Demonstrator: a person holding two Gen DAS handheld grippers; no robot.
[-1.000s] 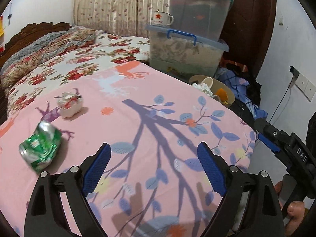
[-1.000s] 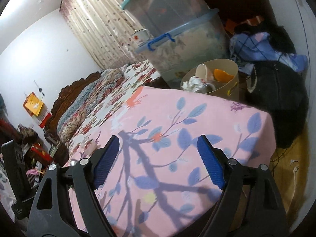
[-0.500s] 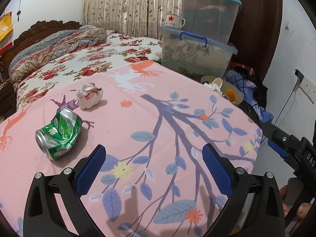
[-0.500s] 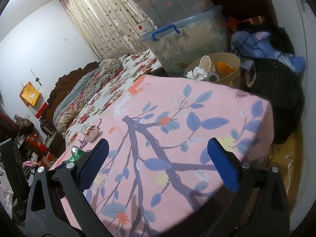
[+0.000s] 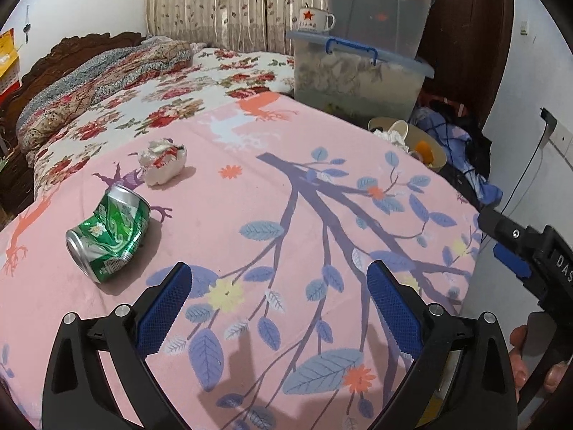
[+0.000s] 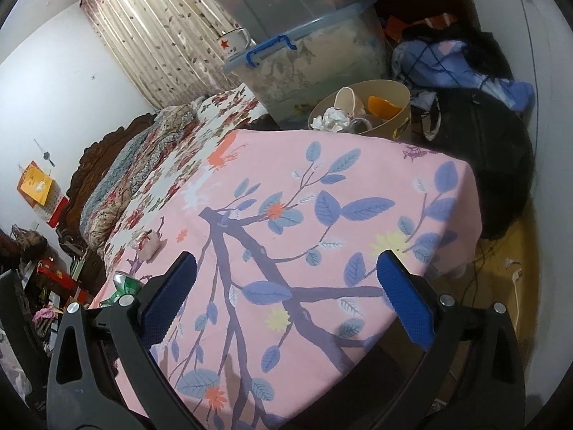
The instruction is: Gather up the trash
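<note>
A crushed green can (image 5: 109,232) lies on the pink leaf-print cloth (image 5: 286,215), left of my open, empty left gripper (image 5: 277,302). A crumpled white and red wrapper (image 5: 163,160) lies beyond the can. A tan bin (image 5: 435,150) holding trash stands past the cloth's far right edge. In the right wrist view my right gripper (image 6: 286,301) is open and empty over the cloth's near right part; the bin (image 6: 361,111) is ahead, the wrapper (image 6: 148,243) and the can (image 6: 125,285) are at the left, the can partly behind the left finger.
Stacked clear storage boxes (image 5: 361,68) with an enamel mug (image 5: 315,19) stand behind the bin. A floral bed (image 5: 143,100) lies beyond the cloth. Clothes and a black bag (image 6: 480,136) are piled at the right. The right gripper (image 5: 530,254) shows at the left view's right edge.
Both grippers have pulled back and risen. The can and wrapper have shifted right toward the centre of the left view, and have come into the right view.
</note>
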